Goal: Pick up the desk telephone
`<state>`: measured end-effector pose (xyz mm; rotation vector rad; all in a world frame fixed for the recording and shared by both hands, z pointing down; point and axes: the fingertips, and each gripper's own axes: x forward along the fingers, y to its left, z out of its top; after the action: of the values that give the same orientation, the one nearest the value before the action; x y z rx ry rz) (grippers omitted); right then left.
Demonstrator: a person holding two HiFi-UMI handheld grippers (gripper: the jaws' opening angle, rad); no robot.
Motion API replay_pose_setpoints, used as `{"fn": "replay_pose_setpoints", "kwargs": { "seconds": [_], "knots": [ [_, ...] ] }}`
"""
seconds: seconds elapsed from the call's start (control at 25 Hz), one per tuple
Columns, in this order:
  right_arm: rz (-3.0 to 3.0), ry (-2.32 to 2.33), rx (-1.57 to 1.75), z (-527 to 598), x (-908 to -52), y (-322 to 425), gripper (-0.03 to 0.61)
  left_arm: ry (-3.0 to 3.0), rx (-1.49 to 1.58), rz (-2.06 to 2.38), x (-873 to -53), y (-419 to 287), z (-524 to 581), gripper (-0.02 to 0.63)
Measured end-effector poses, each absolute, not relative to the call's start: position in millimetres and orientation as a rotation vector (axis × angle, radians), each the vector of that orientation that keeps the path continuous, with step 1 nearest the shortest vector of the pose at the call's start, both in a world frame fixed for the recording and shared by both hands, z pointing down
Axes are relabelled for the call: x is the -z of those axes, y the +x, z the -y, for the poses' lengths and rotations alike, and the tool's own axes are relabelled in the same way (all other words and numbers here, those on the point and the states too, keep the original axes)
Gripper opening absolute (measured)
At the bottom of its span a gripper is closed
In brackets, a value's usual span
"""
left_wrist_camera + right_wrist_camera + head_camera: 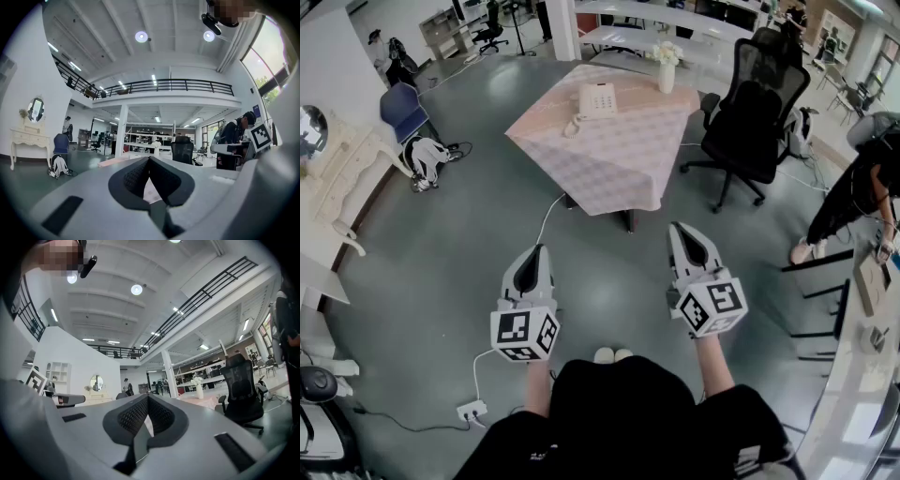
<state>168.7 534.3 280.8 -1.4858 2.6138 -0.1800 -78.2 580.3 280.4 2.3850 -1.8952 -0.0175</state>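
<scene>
A white desk telephone [592,101] with its handset and coiled cord lies on a table under a pink checked cloth [619,159], far ahead of me in the head view. Both grippers hang level over the grey floor, well short of the table. My left gripper [540,247] is shut with nothing in it, its tips meeting [149,158]. My right gripper [679,226] is likewise shut and empty, its jaws closed together [148,395]. The table edge shows only faintly beyond the jaws in both gripper views.
A white vase with flowers [666,67] stands at the table's far corner. A black office chair [756,112] sits to the table's right. A white cable and power strip [472,409] lie on the floor. A person [853,192] stands at the right. A white dresser [337,183] is at the left.
</scene>
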Motion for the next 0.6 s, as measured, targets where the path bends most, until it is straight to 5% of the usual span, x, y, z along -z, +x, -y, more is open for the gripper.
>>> {"fn": "replay_pose_setpoints", "kwargs": {
  "seconds": [0.6],
  "knots": [
    [-2.609,-1.415,0.234,-515.2,-290.8,183.1,-0.009,2.347,0.011,1.888,-292.8,-54.2,-566.8,-0.002]
  ]
}}
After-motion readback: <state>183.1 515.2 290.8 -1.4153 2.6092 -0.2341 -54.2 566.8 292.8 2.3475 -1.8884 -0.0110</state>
